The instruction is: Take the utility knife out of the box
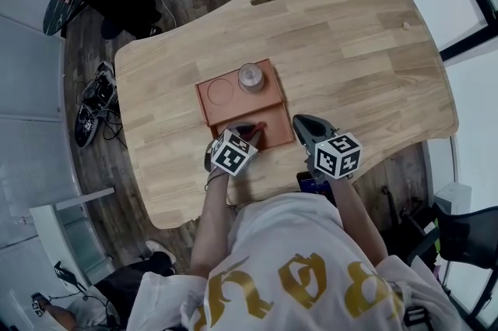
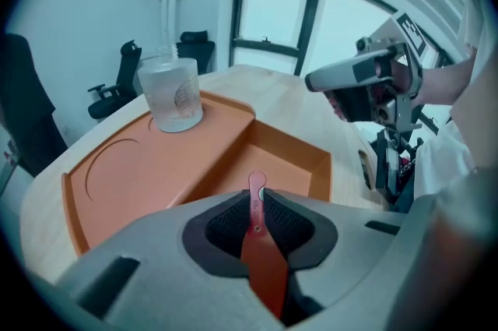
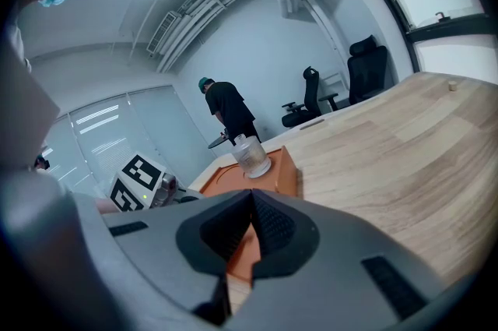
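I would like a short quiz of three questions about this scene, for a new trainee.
1. True or false: the left gripper grips the slim red utility knife.
2. Fill in: the right gripper's jaws are ____, with nothing between them.
3. The clear round container stands: A) on the orange box's raised shelf; B) in its deep compartment; C) between the right gripper's jaws.
Key: 1 true; 2 together; 3 A.
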A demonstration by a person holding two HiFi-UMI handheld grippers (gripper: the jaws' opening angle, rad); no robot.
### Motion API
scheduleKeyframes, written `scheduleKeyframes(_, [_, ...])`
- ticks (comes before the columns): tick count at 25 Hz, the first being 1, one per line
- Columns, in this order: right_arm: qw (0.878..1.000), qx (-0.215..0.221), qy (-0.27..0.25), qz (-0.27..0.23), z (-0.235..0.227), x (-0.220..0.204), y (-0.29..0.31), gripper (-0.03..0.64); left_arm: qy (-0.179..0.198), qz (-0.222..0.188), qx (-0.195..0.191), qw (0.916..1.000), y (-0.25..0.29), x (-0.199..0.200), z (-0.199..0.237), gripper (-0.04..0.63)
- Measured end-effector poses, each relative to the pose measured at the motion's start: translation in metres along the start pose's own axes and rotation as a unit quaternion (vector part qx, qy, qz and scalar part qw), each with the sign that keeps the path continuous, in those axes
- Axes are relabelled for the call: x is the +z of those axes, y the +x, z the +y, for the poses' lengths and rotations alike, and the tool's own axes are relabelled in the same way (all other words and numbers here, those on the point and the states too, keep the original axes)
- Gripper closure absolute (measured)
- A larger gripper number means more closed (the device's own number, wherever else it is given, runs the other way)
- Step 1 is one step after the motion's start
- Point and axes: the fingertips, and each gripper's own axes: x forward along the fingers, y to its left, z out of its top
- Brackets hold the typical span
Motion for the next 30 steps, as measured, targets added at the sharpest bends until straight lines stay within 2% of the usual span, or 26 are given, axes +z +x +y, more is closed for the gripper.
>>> scheduleKeyframes(6, [1.0,0.003,-0.004,-0.017,0.008,0.008,-0.002,0.606,-0.054,-0.066,0.006,0.9964,-0.017,0.018,0.006,0.538])
scheduleKeyframes(10, [0.998,0.025,-0.009,-0.05,0.024,0.022,-0.007,0.606,-0.091,-0.109,0.011,0.9898,-0.034,0.024,0.008,0.539])
scheduleKeyframes(15, [0.998,0.004,-0.049,-0.046,0.032,0.025,-0.009,0.604,-0.122,-0.16,0.022,0.9794,-0.053,0.031,0.004,0.54])
scheduleKeyframes(17, [0.997,-0.008,-0.064,-0.048,0.034,0.026,-0.011,0.604,-0.14,-0.195,0.021,0.9705,-0.066,0.039,0.003,0.54])
scheduleKeyframes(21, [0.994,-0.029,-0.083,-0.061,0.037,0.034,-0.018,0.605,-0.18,-0.283,0.008,0.9419,-0.102,0.064,0.001,0.54])
scheduleKeyframes(26, [0.994,-0.042,-0.083,-0.063,0.041,0.039,-0.023,0.604,-0.172,-0.351,0.03,0.9201,-0.143,0.081,-0.004,0.54])
scheduleKeyframes(30, [0.991,-0.039,-0.104,-0.078,0.056,0.049,-0.028,0.604,-0.163,-0.392,0.065,0.903,-0.171,0.086,-0.005,0.538])
